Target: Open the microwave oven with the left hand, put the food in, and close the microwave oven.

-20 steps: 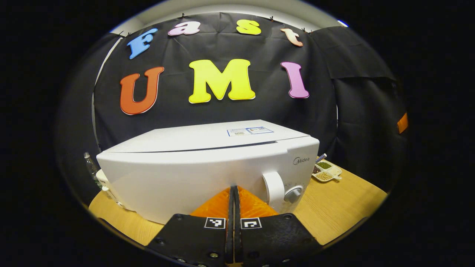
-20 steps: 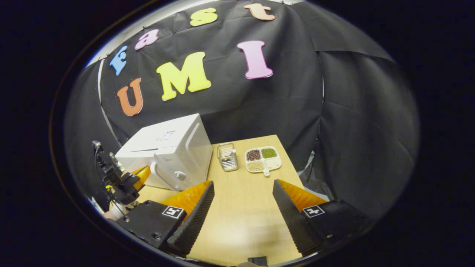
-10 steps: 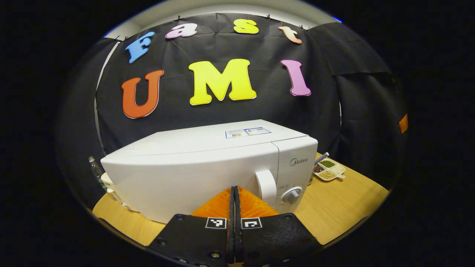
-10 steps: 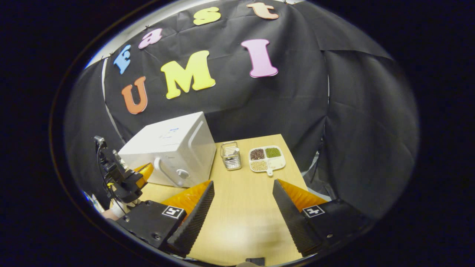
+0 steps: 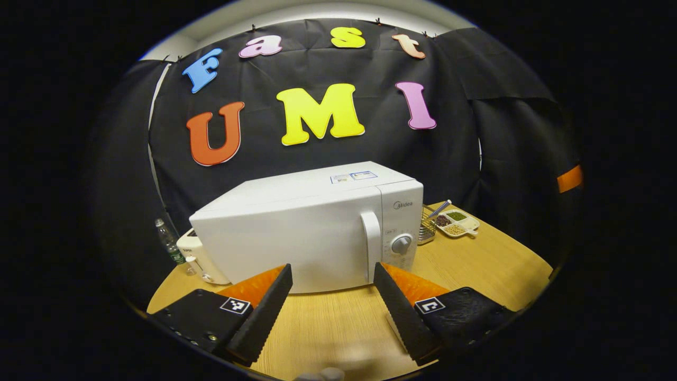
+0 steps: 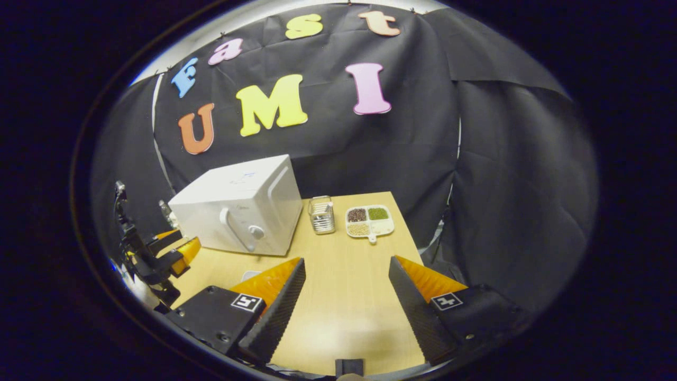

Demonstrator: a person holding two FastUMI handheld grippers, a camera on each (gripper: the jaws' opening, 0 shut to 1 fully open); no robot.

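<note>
The white microwave oven (image 5: 312,233) stands on the wooden table (image 5: 338,328) with its door shut; its handle (image 5: 370,246) and knob (image 5: 401,244) face me. My left gripper (image 5: 332,270) hangs open a short way in front of the door, touching nothing. In the right gripper view the microwave oven (image 6: 238,211) sits at the left, with the left gripper (image 6: 177,246) in front of it at the far left. My right gripper (image 6: 347,262) is open over bare table, nothing between its fingers. The oven's inside is hidden.
A divided tray of beans (image 6: 370,221) and a metal basket (image 6: 321,214) stand to the right of the oven near the back wall. A small white appliance (image 5: 198,259) and a bottle (image 5: 169,242) are at the oven's left. A small pale thing (image 6: 251,275) lies on the table.
The oven door went from slightly ajar to fully shut. My left gripper drew back from the door and opened. The right gripper stayed open and barely moved.
</note>
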